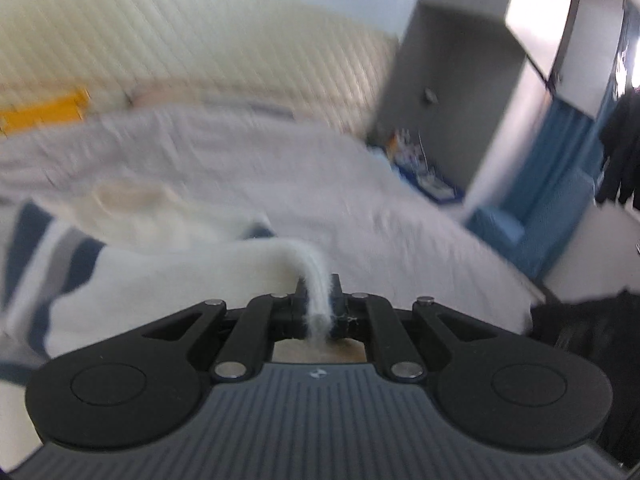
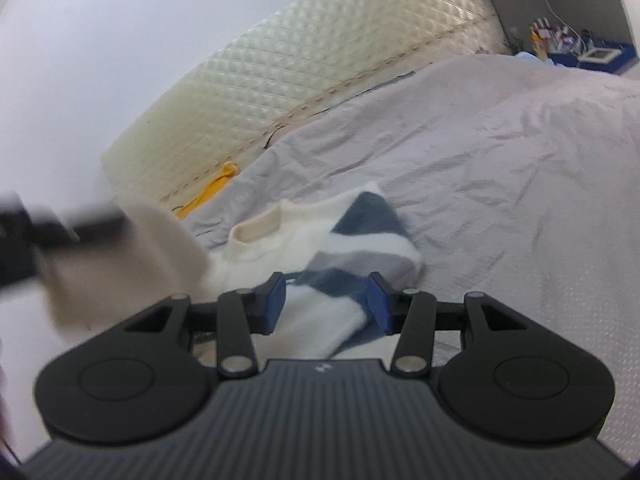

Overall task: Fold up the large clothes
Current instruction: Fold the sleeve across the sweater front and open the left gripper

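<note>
Pinched tight in my left hand-held gripper (image 1: pixel 319 300) is a strand of the cream sweater (image 2: pixel 320 240), which trails left across the bed (image 2: pixel 500 160). My right hand-held gripper (image 2: pixel 326 302) straddles the striped hem with its pads apart; I can't tell whether they press on it. Sweater's long axis runs toward the headboard (image 2: pixel 320 52). No readable writing.

no readable text, labels, or numbers
</note>
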Motion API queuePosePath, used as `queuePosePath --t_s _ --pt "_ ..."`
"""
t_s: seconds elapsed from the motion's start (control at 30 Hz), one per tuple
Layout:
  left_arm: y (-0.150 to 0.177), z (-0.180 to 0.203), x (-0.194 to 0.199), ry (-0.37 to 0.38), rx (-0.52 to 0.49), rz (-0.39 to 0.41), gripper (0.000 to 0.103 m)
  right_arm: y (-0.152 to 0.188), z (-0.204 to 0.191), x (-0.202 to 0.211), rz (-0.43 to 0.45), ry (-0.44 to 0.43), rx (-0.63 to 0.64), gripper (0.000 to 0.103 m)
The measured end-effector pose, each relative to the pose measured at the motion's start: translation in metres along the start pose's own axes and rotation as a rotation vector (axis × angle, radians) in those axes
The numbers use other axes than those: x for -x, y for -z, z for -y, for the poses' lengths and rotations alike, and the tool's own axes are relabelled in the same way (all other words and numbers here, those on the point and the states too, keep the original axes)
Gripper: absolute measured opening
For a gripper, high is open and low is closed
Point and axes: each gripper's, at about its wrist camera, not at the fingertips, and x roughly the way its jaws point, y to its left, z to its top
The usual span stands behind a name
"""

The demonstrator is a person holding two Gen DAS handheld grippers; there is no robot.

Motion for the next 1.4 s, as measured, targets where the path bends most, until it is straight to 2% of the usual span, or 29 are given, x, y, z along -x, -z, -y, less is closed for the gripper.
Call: queuePosePath --t_s 0.2,0.27,0.4,0.43,0.47,0.53,0.67,0.77,0.87,1.0,1.03,1.07,1.13,1.3,1.4 --pt "0.062 -0.008 -0.068 0.032 0.068 -0.122 0.008 -0.006 0.030 -0.010 -0.004 0.017 -0.094 0.049" --pt "0.067 -0.025 -0.085 0.038 0.083 -0.139 0.009 -0.007 0.038 -0.013 0.002 0.023 -0.114 0.049" --pt "0.069 -0.027 -0.100 0.052 0.084 -0.163 0.011 -0.008 0.052 -0.024 0.001 0.052 -0.132 0.049" --pt "0.068 -0.028 -0.100 0.058 0.075 -0.176 0.021 -0.008 0.055 -0.026 -0.002 0.056 -0.141 0.049" --pt "0.068 -0.027 -0.100 0.077 0.071 -0.187 0.036 -0.008 0.057 -0.027 -0.003 0.057 -0.146 0.049" --pt "0.069 -0.028 -0.092 0.106 0.072 -0.189 0.055 -0.009 0.058 -0.029 -0.001 0.059 -0.146 0.049" --pt "0.073 -0.031 -0.063 0.108 0.029 -0.129 0.059 -0.007 0.050 -0.025 0.000 0.051 -0.111 0.049" --pt "0.077 -0.041 -0.044 0.024 -0.030 -0.081 0.062 -0.003 0.036 -0.022 -0.015 0.022 -0.075 0.049" --pt "0.076 -0.066 -0.037 -0.050 -0.009 -0.061 0.062 0.007 0.015 -0.025 -0.046 -0.003 -0.003 0.049" --pt "0.076 -0.105 -0.037 -0.183 -0.007 -0.013 0.062 0.026 -0.009 -0.041 -0.137 -0.033 0.070 0.048" --pt "0.076 -0.113 -0.037 -0.196 -0.011 0.003 0.062 0.031 -0.014 -0.046 -0.158 -0.027 0.090 0.047" --pt "0.077 -0.122 -0.037 -0.208 -0.016 0.017 0.062 0.034 -0.017 -0.050 -0.174 -0.023 0.104 0.040" --pt "0.075 -0.142 -0.043 -0.244 -0.008 0.015 0.062 0.039 -0.021 -0.059 -0.202 -0.025 0.133 0.034" --pt "0.075 -0.180 -0.061 -0.270 0.058 -0.014 0.062 0.047 -0.029 -0.079 -0.231 -0.007 0.209 0.034" --pt "0.079 -0.191 -0.076 -0.281 0.063 -0.044 0.062 0.051 -0.026 -0.098 -0.261 0.019 0.224 0.033"
